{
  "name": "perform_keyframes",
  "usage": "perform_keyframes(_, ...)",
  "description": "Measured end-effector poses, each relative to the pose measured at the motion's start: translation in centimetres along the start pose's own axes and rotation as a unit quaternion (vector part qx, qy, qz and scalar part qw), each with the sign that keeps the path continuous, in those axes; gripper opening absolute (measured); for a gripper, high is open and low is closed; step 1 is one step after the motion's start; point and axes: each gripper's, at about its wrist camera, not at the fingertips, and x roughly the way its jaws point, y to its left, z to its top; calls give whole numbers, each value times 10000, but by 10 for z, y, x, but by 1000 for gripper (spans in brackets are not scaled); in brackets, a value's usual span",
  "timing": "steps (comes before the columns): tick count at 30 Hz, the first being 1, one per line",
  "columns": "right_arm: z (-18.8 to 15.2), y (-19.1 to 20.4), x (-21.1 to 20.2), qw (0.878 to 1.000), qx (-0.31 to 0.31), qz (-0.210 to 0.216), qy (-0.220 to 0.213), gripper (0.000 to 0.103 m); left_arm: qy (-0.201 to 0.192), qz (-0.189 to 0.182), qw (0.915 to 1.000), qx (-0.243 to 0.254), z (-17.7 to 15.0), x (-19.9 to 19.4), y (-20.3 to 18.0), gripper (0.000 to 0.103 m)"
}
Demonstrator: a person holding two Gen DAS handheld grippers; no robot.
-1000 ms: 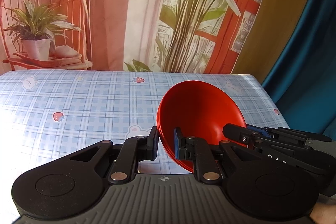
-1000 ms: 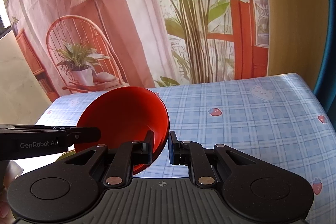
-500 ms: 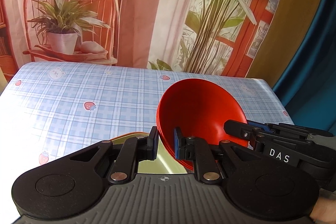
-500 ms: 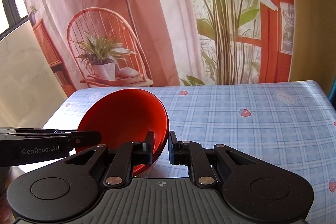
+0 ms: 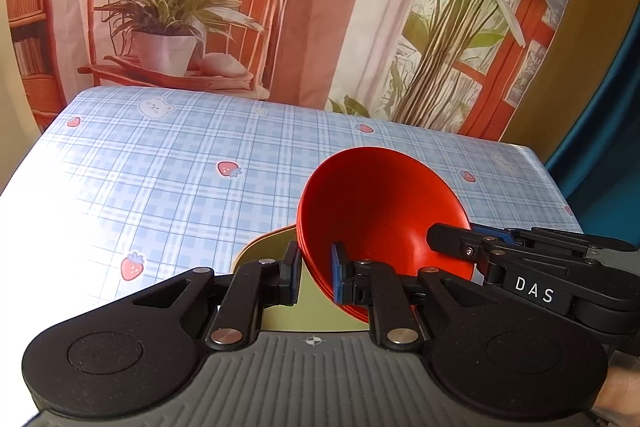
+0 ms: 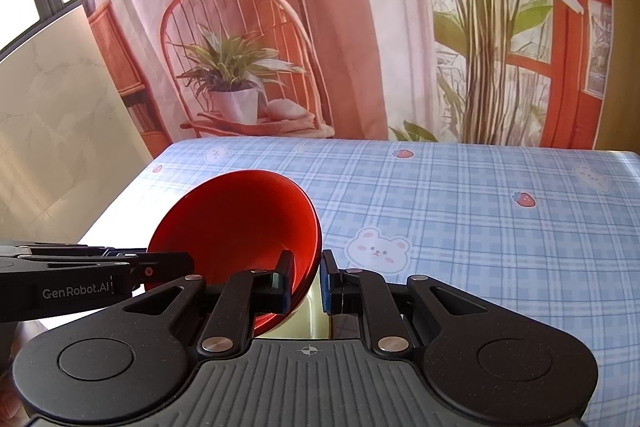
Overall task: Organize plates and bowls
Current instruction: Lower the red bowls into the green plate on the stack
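A stack of red bowls [image 5: 380,215] is held in the air between both grippers, tilted, above a pale yellow plate [image 5: 280,303] on the blue checked tablecloth [image 5: 160,179]. My left gripper [image 5: 314,273] is shut on the stack's left rim. My right gripper [image 6: 306,281] is shut on the opposite rim of the red bowls [image 6: 236,223]. The right gripper's fingers [image 5: 452,239] show at the bowl's right side in the left wrist view. The left gripper's fingers [image 6: 160,263] show at the bowl's left in the right wrist view. The yellow plate [image 6: 316,323] is mostly hidden.
The tablecloth [image 6: 460,211] has strawberry and bear prints. A printed backdrop [image 5: 320,7] with chair and plants hangs behind the table's far edge. A blue curtain [image 5: 600,131] is at the right, a pale wall [image 6: 48,131] at the left.
Both grippers have carried the red bowls leftward and back over the table. The yellow plate has come into view beneath the bowls.
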Motion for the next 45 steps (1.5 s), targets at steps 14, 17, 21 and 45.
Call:
perform_keyframes(14,-15,25,21,9995,-169,82,255,13,182,108,9996,-171,-17,3,24,17)
perform_keyframes(17,-18,25,24,9993,-191,65,308,12,219,103,9996,-174,-22,5,25,17)
perform_keyframes(21,-21,24,27,9991,-187,47,370,12,271,112,9994,-160,-25,8,26,17)
perform_keyframes(45,-28,21,31,9987,-215,-99,458,14,317,139,9994,34,-29,16,19,18)
